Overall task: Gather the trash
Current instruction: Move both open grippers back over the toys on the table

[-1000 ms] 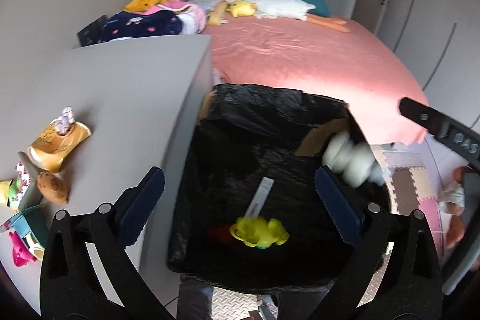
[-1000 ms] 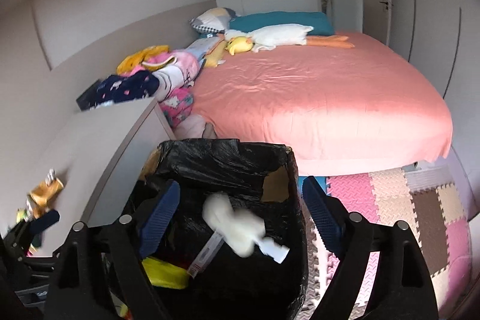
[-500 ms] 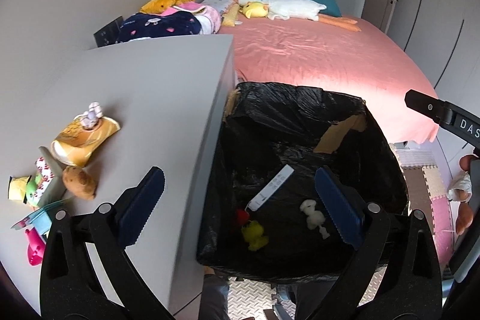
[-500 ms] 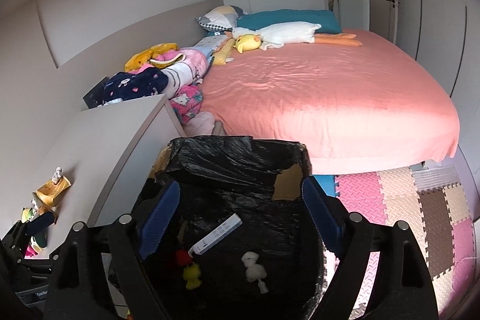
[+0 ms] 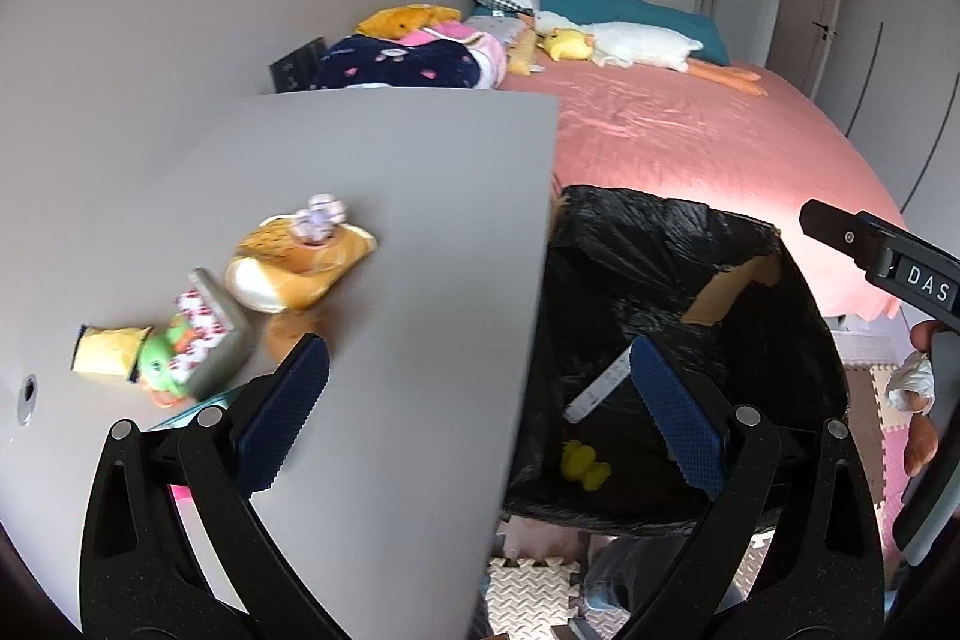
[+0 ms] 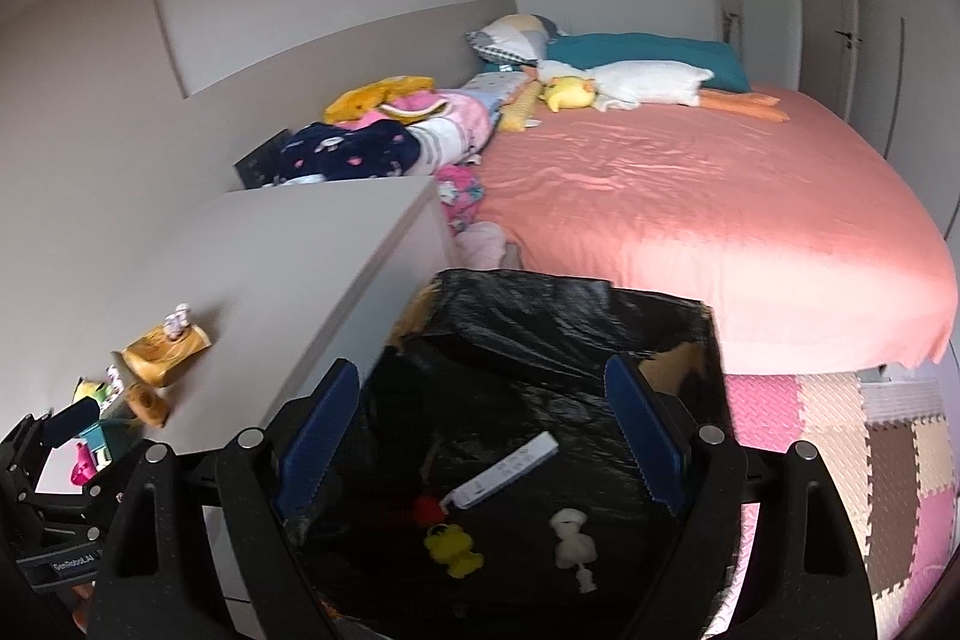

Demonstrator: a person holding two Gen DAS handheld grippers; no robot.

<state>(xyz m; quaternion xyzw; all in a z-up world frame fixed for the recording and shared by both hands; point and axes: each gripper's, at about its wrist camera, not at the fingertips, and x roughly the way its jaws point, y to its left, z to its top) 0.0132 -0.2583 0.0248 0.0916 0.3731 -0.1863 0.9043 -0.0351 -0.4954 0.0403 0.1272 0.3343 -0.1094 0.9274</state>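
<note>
Trash partly lay on the table, while a white scrap, yellow duck and white strip sat in the black-lined bin; left gripper and right gripper hung spread, empty, so collecting looked unfinished.

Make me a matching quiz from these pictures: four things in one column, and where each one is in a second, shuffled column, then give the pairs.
Things:
1. white stick
2. orange pouch
3. plush duck
4. foam mats

Places:
A. on the grey cabinet top
B. on the floor beside the bed
C. inside the black-lined bin
D. on the pink bed

Pairs: 1-C, 2-A, 3-D, 4-B
</note>
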